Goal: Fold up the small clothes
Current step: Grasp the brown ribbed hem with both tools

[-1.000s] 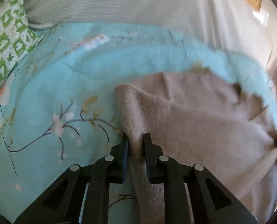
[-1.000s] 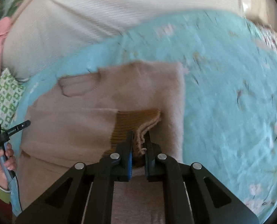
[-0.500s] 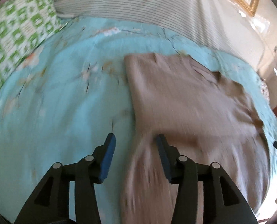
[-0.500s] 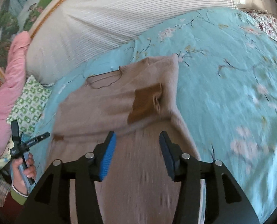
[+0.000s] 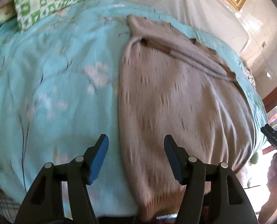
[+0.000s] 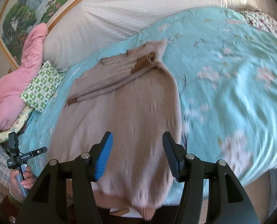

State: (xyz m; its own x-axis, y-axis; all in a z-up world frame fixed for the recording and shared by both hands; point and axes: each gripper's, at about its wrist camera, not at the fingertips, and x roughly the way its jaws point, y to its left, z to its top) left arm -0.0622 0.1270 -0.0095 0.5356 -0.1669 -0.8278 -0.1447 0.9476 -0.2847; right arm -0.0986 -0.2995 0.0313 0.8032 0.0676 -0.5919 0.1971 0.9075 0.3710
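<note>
A beige knit sweater [image 5: 175,97] lies flat on the turquoise floral bedspread [image 5: 54,84], its sleeves folded across the chest near the far end and its hem hanging over the near bed edge. It also shows in the right wrist view [image 6: 131,112], with brown cuffs [image 6: 144,61] lying on the folded sleeves. My left gripper [image 5: 135,149] is open and empty above the sweater's left edge near the hem. My right gripper [image 6: 137,147] is open and empty above the sweater's lower right part. The left gripper also appears in the right wrist view [image 6: 24,156], held in a hand.
A green-and-white checked pillow [image 5: 45,0] and a pink quilt [image 6: 13,85] lie at the bed's left. A striped white cover [image 6: 138,13] rises behind the sweater. A framed landscape painting [image 6: 35,3] hangs on the wall. The bedspread [image 6: 231,84] stretches to the right.
Both grippers let go of the sleeves they were pinching, opened, and pulled back toward the near bed edge. The sleeves now lie folded across the sweater's chest.
</note>
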